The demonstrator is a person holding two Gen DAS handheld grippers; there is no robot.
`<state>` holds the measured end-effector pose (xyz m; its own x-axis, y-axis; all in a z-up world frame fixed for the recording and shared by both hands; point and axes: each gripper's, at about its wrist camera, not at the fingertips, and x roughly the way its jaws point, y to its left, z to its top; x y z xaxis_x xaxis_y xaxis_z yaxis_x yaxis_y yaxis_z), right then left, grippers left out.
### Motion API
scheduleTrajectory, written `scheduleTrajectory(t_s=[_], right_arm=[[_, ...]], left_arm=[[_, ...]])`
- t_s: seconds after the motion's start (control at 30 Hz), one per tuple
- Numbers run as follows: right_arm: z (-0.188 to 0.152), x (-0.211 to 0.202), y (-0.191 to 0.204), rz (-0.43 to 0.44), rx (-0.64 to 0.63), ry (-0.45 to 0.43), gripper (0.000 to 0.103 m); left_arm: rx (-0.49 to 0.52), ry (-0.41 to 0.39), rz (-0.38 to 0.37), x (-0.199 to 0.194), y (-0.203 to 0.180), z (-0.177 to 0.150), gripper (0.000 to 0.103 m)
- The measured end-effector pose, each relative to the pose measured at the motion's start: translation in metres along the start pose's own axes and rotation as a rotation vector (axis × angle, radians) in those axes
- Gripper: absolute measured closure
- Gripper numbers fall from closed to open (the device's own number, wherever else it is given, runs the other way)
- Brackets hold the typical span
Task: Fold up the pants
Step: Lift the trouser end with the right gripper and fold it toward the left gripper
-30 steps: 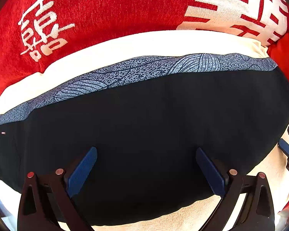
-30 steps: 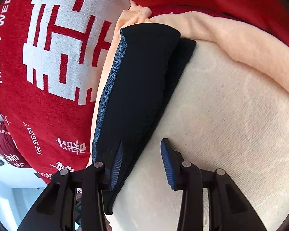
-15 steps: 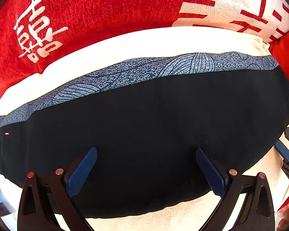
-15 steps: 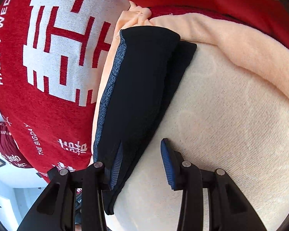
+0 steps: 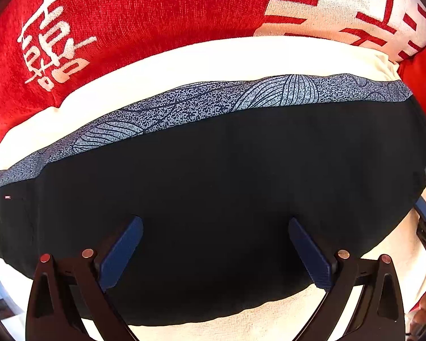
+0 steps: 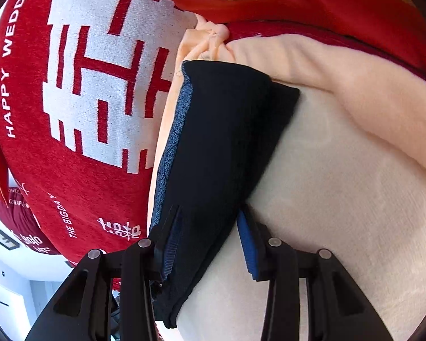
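Folded black pants (image 5: 227,193), speckled grey waistband (image 5: 201,105), fuzzy cream blanket (image 6: 340,184).

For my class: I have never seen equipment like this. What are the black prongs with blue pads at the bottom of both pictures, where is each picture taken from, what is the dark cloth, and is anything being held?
There is no robot here. A person holds a two-finger gripper in each hand, and each carries a wide-angle camera looking forward along its fingers, so the edges curve.

One picture is from the left gripper. Its blue pads stand wide apart above the pants, black with a grey patterned band. It holds nothing.

The other is from the right gripper, looking along the folded pants from one end. Its jaws are open on either side of the near end, not clamped.

The pants lie on a cream blanket, which rests on a red blanket with white lettering.
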<state>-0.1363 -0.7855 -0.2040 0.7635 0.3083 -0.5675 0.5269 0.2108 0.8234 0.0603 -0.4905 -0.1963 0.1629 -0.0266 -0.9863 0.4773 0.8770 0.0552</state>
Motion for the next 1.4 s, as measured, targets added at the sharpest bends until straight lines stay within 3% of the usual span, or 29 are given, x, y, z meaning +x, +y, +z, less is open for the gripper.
scheduleTrajectory(t_s=[0.13, 0.33, 0.37, 0.4, 0.47, 0.53, 0.67, 0.73, 0.8, 0.87, 1.2, 1.4], right_arm=[[0.009, 0.015, 0.013, 0.009, -0.034, -0.019, 0.051], [0.020, 0.032, 0.024, -0.036, -0.038, -0.038, 0.049], [0.021, 0.033, 0.025, -0.043, -0.035, -0.030, 0.052], [0.021, 0.033, 0.025, -0.069, -0.034, -0.017, 0.064], [0.023, 0.029, 0.020, -0.068, -0.013, -0.002, 0.086], [0.022, 0.023, 0.019, -0.031, 0.001, 0.008, 0.087], [0.016, 0.014, 0.037, 0.035, -0.051, 0.005, 0.088], [0.014, 0.011, 0.049, 0.050, -0.083, 0.008, 0.088], [0.011, 0.011, 0.060, 0.043, -0.119, 0.018, 0.088], [0.006, 0.011, 0.072, 0.026, -0.167, 0.025, 0.088], [-0.031, 0.017, 0.145, -0.077, -0.433, 0.051, 0.088], [-0.077, 0.041, 0.196, -0.171, -0.623, 0.073, 0.088]], left_arm=[[-0.002, -0.010, -0.002, 0.005, 0.004, 0.000, 0.000], [0.003, -0.015, 0.002, 0.006, 0.001, -0.001, 0.000], [0.005, -0.015, 0.003, 0.004, 0.001, 0.000, 0.000], [0.007, -0.019, 0.007, 0.002, 0.000, 0.001, 0.000], [0.001, -0.034, 0.002, -0.006, 0.000, 0.004, 0.022], [-0.023, -0.040, -0.046, -0.015, 0.002, 0.010, 0.029], [-0.023, -0.116, -0.130, -0.031, -0.005, 0.020, 0.029], [0.010, -0.106, -0.145, -0.021, -0.019, 0.021, 0.029], [0.000, -0.021, -0.182, 0.006, -0.028, 0.018, 0.029], [0.030, -0.089, -0.154, 0.004, -0.037, 0.014, 0.026], [0.064, -0.130, -0.187, -0.001, -0.042, 0.007, 0.026], [0.096, -0.117, -0.270, -0.004, -0.023, 0.013, 0.026]])
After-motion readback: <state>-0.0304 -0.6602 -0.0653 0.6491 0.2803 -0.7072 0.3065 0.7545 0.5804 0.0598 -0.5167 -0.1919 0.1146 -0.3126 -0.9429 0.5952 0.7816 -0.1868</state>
